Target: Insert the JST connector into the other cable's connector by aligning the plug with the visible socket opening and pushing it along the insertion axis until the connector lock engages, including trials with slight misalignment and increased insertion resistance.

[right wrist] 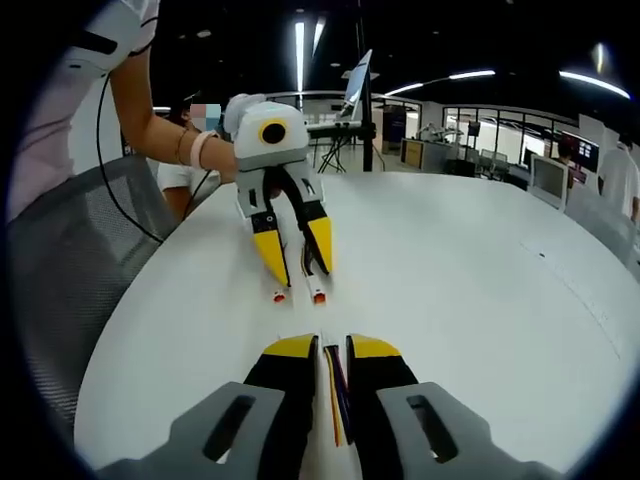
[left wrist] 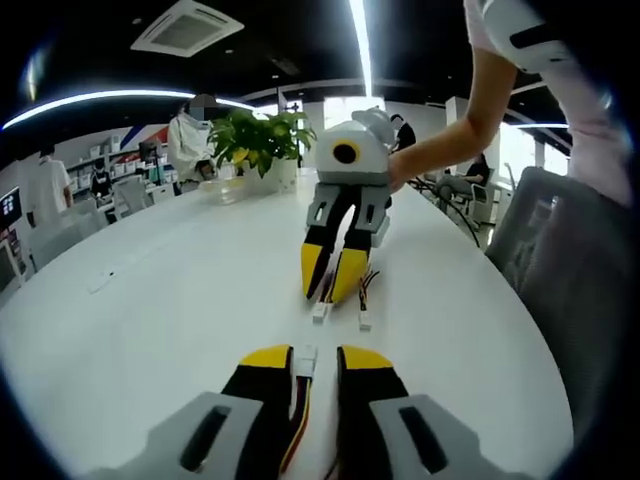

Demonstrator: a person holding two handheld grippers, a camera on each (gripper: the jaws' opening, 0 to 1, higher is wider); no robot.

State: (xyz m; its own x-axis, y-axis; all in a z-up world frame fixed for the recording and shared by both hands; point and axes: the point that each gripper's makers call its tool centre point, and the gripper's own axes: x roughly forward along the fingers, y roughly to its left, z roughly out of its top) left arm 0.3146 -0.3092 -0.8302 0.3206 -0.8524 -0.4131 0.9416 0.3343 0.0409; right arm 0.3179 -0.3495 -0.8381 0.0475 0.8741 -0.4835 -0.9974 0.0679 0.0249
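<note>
Yellow-tipped jaws of the left hand-held gripper (left wrist: pixel 318 362) rise from the bottom centre of the left gripper view, drawn close and clamped on a cable (left wrist: pixel 301 408) whose white connector (left wrist: pixel 306 359) projects just past the tips. The coloured wires run down between the jaws toward the lower edge.

Beyond it, at frame centre, the right hand-held gripper (left wrist: pixel 334 292) points down at the white worktop (left wrist: pixel 180 290), jaws near together on a second cable (left wrist: pixel 366 285). Two small white plugs (left wrist: pixel 321 311) lie on the worktop just below its tips. A person's hand (left wrist: pixel 400 170) holds it from the upper right.

In the right gripper view, the right hand-held gripper (right wrist: pixel 332 347) sits at bottom centre, jaws narrow and clamped on red, yellow and black wires (right wrist: pixel 336 392); the connector at its tips cannot be made out. The left hand-held gripper (right wrist: pixel 298 268) stands at upper centre-left, jaws close together, with two red-tipped connector ends (right wrist: pixel 318 297) resting on the worktop (right wrist: pixel 470 290) beneath it. The two connectors are apart, facing each other, not mated.

A potted plant (left wrist: pixel 262 140) stands at upper centre of the left gripper view.
</note>
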